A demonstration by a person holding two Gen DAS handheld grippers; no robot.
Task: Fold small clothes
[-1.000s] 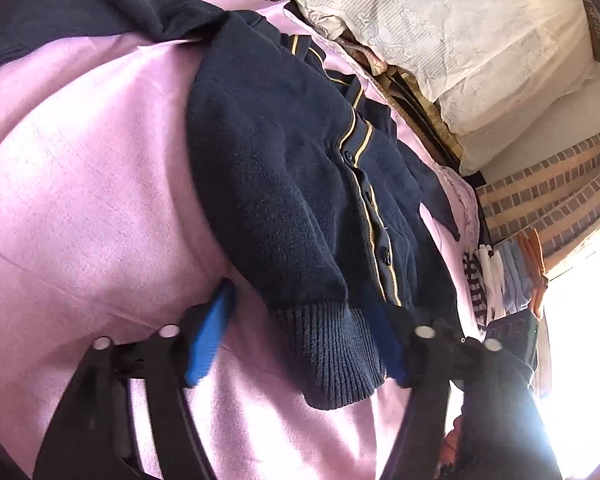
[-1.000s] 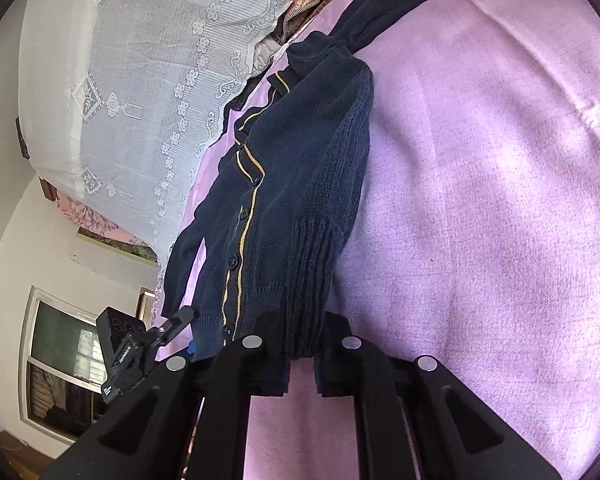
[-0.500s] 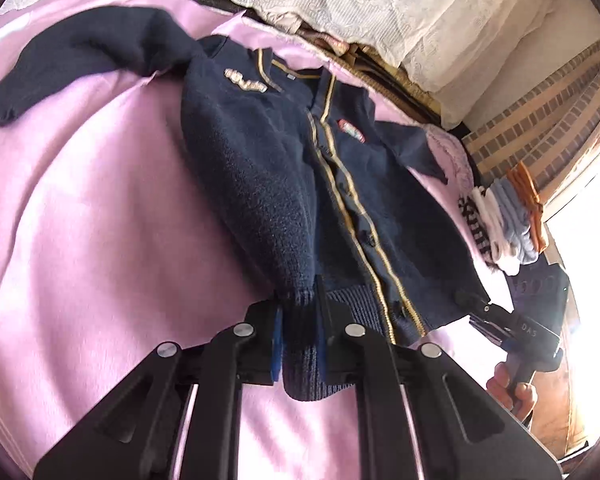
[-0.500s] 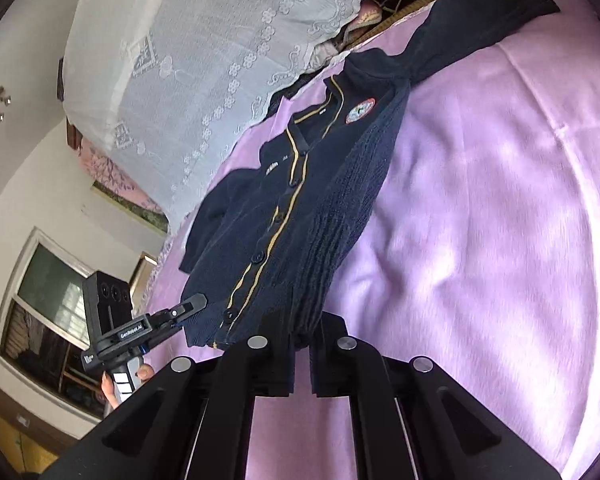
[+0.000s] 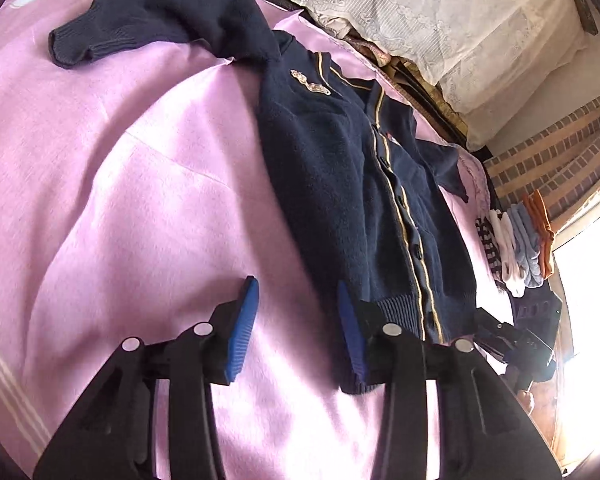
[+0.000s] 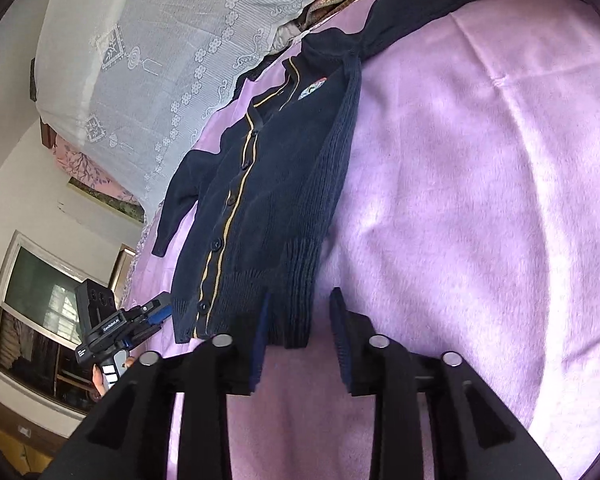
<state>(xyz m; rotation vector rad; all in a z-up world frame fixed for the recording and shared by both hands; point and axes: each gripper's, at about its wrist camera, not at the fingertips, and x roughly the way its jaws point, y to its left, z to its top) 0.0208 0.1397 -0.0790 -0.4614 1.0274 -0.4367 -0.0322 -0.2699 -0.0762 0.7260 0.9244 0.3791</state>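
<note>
A small navy cardigan (image 5: 352, 184) with yellow-trimmed button placket lies flat, front up, on the pink bedspread (image 5: 140, 208); it also shows in the right wrist view (image 6: 268, 192). One sleeve (image 5: 160, 20) stretches out to the side. My left gripper (image 5: 296, 312) is open and empty at the hem's left corner, its right pad beside the ribbed hem. My right gripper (image 6: 298, 320) is open and empty, with the hem's right corner just between its pads. Each gripper shows in the other's view, the right one (image 5: 528, 344) and the left one (image 6: 116, 328).
A white lace-covered pile of bedding (image 5: 440, 20) lies behind the cardigan. A stack of folded clothes (image 5: 516, 240) sits at the bed's far edge near a brick wall. A window (image 6: 32, 308) is at the left in the right wrist view.
Both grippers held the cardigan's hem corners half a second ago; both have since opened and let go, and the cardigan lies flat on the bed.
</note>
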